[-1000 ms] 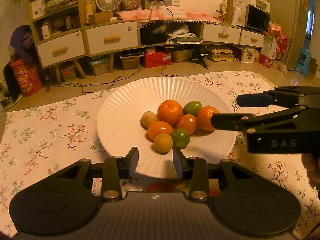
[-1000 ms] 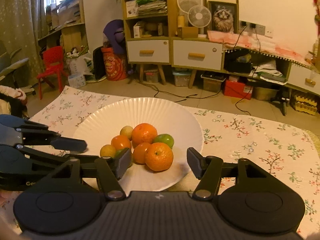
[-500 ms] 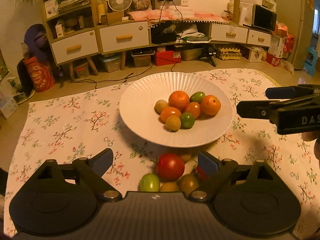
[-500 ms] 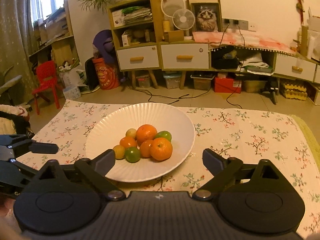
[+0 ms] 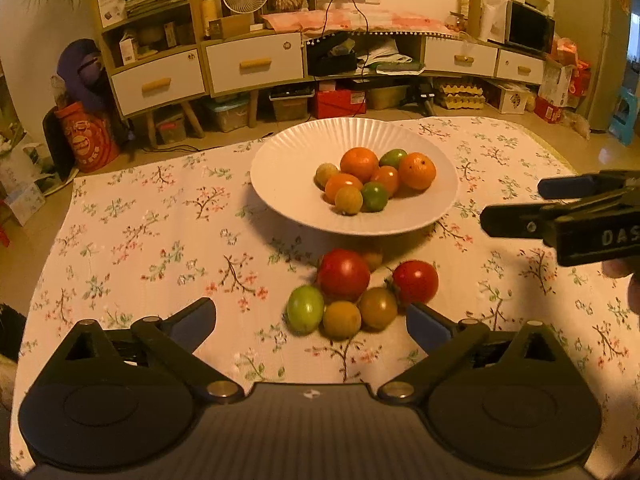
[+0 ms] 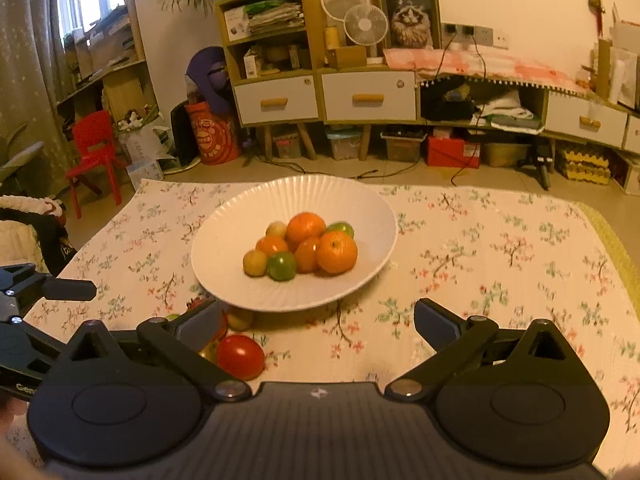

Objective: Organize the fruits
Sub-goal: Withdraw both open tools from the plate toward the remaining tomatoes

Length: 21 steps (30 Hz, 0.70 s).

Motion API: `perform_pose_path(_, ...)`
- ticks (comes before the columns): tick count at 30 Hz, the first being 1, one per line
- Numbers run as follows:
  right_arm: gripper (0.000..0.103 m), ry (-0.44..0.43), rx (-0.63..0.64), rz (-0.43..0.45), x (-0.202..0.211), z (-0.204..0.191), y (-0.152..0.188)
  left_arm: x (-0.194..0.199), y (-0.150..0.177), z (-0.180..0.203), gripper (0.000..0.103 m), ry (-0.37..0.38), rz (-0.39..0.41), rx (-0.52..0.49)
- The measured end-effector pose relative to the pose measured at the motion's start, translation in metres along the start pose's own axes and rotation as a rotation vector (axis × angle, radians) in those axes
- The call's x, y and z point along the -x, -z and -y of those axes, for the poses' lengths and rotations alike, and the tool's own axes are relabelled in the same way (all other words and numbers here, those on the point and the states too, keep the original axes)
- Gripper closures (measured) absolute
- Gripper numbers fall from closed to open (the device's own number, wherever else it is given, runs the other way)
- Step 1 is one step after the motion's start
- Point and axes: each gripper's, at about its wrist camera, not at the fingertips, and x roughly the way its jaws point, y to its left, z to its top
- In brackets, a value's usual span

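A white ribbed plate [image 5: 280, 168] stands on the flowered cloth with oranges [image 5: 417, 170] and small green and yellow fruits heaped in it. Nearer to me, loose tomatoes lie on the cloth: two red [image 5: 344, 274], a green one [image 5: 305, 309] and darker ones. My left gripper [image 5: 310, 318] has its jaws opening, wide either side of these tomatoes, pads clear of them. My right gripper [image 6: 316, 318] also has its jaws opening, over bare cloth before the plate [image 6: 224, 232]; a red tomato [image 6: 240, 356] lies by its left finger. It shows from the side as the right gripper [image 5: 520, 204].
The flowered cloth [image 5: 160, 240] ends at a floor edge behind the plate. Beyond stand white-drawered cabinets [image 5: 252, 64], boxes and a red chair [image 6: 94, 152]. One finger [image 6: 72, 290] of the left gripper reaches in at the left of the right wrist view.
Both grippers have drawn back from the plate's near rim and their jaws have spread wide. The loose tomatoes in front of the plate have come into view.
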Motion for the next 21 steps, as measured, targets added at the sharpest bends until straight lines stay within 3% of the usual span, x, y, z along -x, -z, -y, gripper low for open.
perform_pose_path(12,0.0,-0.013,0.031,-0.065,-0.007,-0.011,0.023,-0.011,0.023,-0.009,0.001,-0.029,-0.011,0.002)
perform_pose_path(21,0.0,-0.01,0.079,-0.105,-0.015,-0.018,0.035,-0.029,0.032,-0.023,0.001,-0.101,-0.045,0.038)
